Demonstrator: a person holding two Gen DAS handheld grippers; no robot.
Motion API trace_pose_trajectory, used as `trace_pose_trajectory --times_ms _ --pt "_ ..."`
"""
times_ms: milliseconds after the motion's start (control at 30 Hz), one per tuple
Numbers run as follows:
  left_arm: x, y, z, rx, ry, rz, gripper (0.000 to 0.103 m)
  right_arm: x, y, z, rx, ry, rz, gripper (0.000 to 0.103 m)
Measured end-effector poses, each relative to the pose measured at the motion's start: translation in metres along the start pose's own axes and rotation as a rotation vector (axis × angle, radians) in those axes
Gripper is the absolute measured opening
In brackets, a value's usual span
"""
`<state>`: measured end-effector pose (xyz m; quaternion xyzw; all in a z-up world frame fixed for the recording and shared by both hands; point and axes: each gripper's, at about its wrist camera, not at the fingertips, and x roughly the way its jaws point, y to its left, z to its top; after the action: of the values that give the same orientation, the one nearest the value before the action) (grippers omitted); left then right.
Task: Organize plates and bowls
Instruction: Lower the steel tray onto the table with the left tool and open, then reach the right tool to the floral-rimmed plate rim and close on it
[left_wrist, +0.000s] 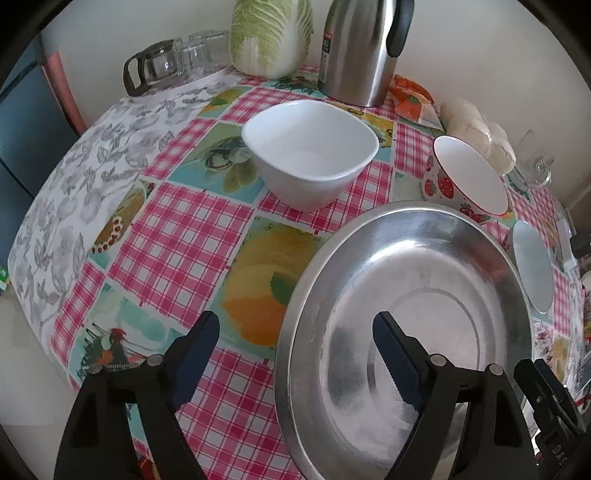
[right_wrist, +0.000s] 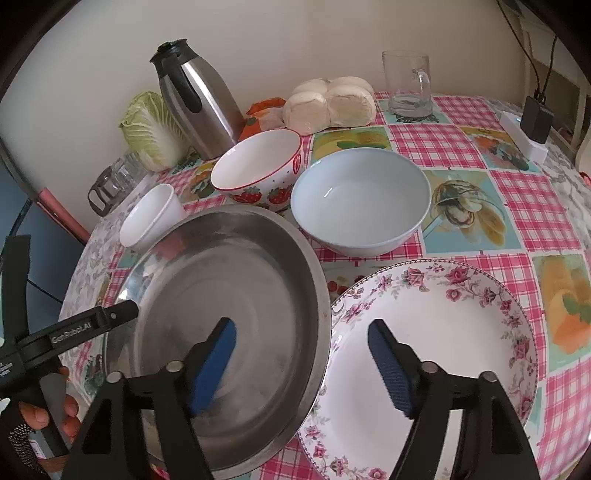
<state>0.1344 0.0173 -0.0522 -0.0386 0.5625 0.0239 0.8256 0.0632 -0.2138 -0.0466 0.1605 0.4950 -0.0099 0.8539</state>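
Observation:
A steel plate (left_wrist: 436, 258) (right_wrist: 258, 258) sits near the table's front edge. My left gripper (left_wrist: 295, 332) is open, its jaws straddling the plate's left rim. My right gripper (right_wrist: 301, 341) is open, straddling the plate's right rim, with a floral plate (right_wrist: 461, 325) under its right finger. A white square bowl (left_wrist: 314, 147) (right_wrist: 151, 218), a strawberry bowl (left_wrist: 469, 177) (right_wrist: 258, 170) and a pale blue bowl (left_wrist: 532, 266) (right_wrist: 360, 199) stand behind the plates.
A steel thermos (right_wrist: 195, 99), napa cabbage (right_wrist: 151, 129), a bag of buns (right_wrist: 328, 99), a glass mug (right_wrist: 408, 85) and upturned glasses (left_wrist: 177, 62) line the wall. A charger and white box (right_wrist: 532, 129) lie at the right edge.

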Motion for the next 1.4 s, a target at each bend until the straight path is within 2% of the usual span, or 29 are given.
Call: trace_pose_trajectory --times_ms 67,233,333,500,700,900,1000,1133,1267,1400 --pt "-0.002 -0.001 0.0 0.013 -0.014 0.011 0.092 0.0 0.0 -0.001 -0.002 -0.004 0.003 0.084" --pt "-0.005 -0.004 0.0 0.024 -0.033 0.015 0.094 -0.003 -0.003 0.001 0.001 -0.033 0.007 0.101" --pt "-0.007 -0.003 0.0 0.022 -0.045 0.028 0.102 -0.005 -0.005 0.001 -0.001 -0.044 0.0 0.103" --pt "-0.017 -0.006 0.0 0.021 -0.112 0.029 0.102 -0.012 -0.009 0.001 0.003 -0.067 -0.015 0.103" --pt "-0.041 -0.02 -0.001 0.035 -0.206 -0.089 0.102 -0.039 -0.031 0.009 0.074 -0.142 -0.023 0.103" --pt "-0.066 -0.051 -0.01 0.109 -0.289 -0.183 0.102 -0.071 -0.066 0.012 0.153 -0.201 -0.069 0.103" --pt "-0.08 -0.069 -0.017 0.148 -0.322 -0.27 0.102 -0.086 -0.086 0.008 0.192 -0.234 -0.106 0.103" --pt "-0.1 -0.091 -0.028 0.195 -0.361 -0.378 0.102 -0.104 -0.119 0.0 0.274 -0.272 -0.107 0.103" --pt "-0.119 -0.118 -0.045 0.272 -0.403 -0.413 0.102 -0.115 -0.144 -0.009 0.325 -0.283 -0.116 0.103" --pt "-0.125 -0.135 -0.06 0.3 -0.392 -0.416 0.102 -0.118 -0.163 -0.021 0.363 -0.269 -0.122 0.103"
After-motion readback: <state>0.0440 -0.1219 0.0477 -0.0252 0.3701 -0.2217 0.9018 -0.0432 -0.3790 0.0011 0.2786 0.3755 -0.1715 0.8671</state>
